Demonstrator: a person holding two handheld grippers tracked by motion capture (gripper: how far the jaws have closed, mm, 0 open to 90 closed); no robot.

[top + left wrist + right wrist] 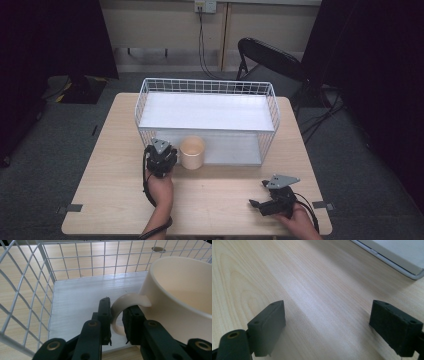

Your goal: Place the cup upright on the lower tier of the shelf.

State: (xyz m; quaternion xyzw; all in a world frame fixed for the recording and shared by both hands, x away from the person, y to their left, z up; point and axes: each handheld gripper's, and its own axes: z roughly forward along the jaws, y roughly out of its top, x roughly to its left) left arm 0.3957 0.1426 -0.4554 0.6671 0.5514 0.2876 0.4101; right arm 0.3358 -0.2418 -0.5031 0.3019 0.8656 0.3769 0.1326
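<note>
A person's left hand reaches forward over the wooden table, its left gripper aimed at a cream mug that stands upright at the open front of a white wire basket. The jaws straddle the mug's curved handle, with a sliver of gap on either side, not clamped. The mug is plain, smooth and pale. The right gripper rests near the table's front edge, jaws spread wide over bare wood.
</note>
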